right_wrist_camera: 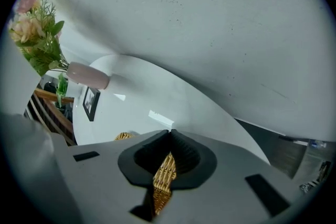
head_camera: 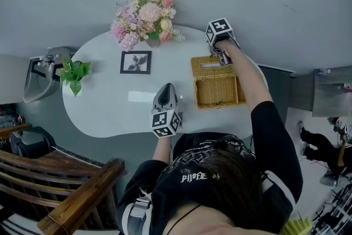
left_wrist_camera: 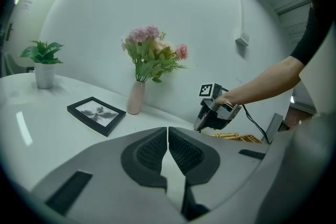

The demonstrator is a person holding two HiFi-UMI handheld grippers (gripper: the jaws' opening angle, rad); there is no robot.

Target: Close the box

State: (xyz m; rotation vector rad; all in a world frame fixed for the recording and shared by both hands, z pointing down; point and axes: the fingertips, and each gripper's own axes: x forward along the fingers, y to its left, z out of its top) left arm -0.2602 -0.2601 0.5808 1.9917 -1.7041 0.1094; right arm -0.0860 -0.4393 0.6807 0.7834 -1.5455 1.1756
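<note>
Head view: at a white oval desk [head_camera: 110,107], a person starts to close a golden woven wicker box [head_camera: 219,92] that stands at the desk's right side, near the front edge. Its slotted wicker lid [head_camera: 212,66] is thrown back on the far side. The right gripper [head_camera: 223,58] points steeply down at the lid's far edge. The right gripper view shows its jaws clenched on a strip of that wicker rim [right_wrist_camera: 165,170], so the grasp appears made and the swing not yet begun.

The next move, by this reading, calls for lifting the gripped edge up and over toward the person, following the hinge line. The grip would loosen only once the lid sits on the box's rim.

The left gripper [head_camera: 166,89] rests on the desk well left of the box, jaws pressed together on nothing. It could steady the light basket if it slides.

The box's woven floor shows bare, with nothing seen inside. A pale pink vase [left_wrist_camera: 135,97] holds a pink-and-cream bouquet [head_camera: 144,18]. A small white pot [left_wrist_camera: 44,75] holds a green plant [head_camera: 75,71]. A black picture frame [head_camera: 136,62] lies flat between them.
</note>
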